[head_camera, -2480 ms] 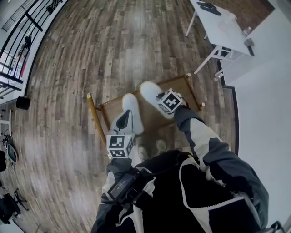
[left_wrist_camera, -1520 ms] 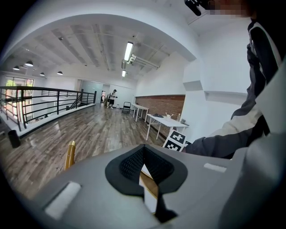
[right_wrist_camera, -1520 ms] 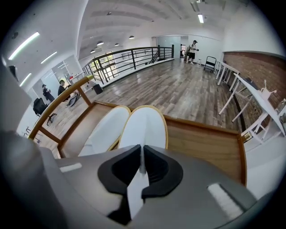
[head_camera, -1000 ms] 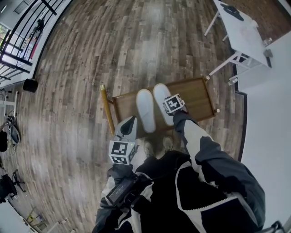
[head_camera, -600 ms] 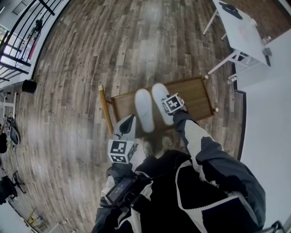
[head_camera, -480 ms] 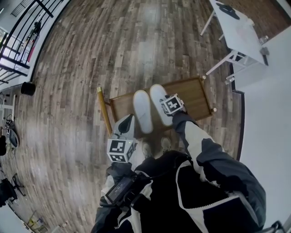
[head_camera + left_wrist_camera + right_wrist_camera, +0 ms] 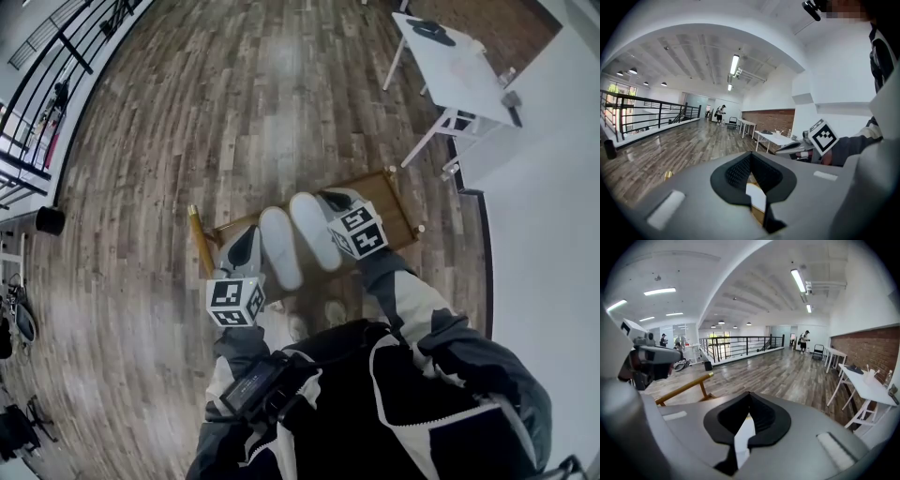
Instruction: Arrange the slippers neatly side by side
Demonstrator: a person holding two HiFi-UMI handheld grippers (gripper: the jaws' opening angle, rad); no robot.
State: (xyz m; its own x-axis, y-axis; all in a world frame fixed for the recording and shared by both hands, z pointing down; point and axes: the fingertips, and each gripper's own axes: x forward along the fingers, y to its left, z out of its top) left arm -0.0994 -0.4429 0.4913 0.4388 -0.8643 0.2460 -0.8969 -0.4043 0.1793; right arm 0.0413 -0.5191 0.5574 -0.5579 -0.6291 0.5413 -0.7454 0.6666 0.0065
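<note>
Two white slippers lie side by side on a low wooden rack point(image 7: 392, 190), toes pointing away from me: the left slipper point(image 7: 279, 247) and the right slipper point(image 7: 313, 230). My left gripper point(image 7: 244, 242) hovers just left of the left slipper, jaws shut and empty. My right gripper point(image 7: 334, 197) is raised at the right slipper's right side, also shut with nothing in it. In the left gripper view the left gripper point(image 7: 750, 158) shows a sliver of white slipper and wood below its jaws. The right gripper point(image 7: 749, 398) looks out over the floor.
The rack's long rail point(image 7: 686, 386) runs along its left. A white table point(image 7: 452, 62) with small items stands at the far right near a white wall. A black railing point(image 7: 37, 112) borders the wooden floor point(image 7: 234, 103) at the left. A person's legs and feet stand just behind the rack.
The right slipper has been drawn in beside the left one. The right gripper has come off that slipper's heel and risen to its right; the left gripper has moved closer to the left slipper.
</note>
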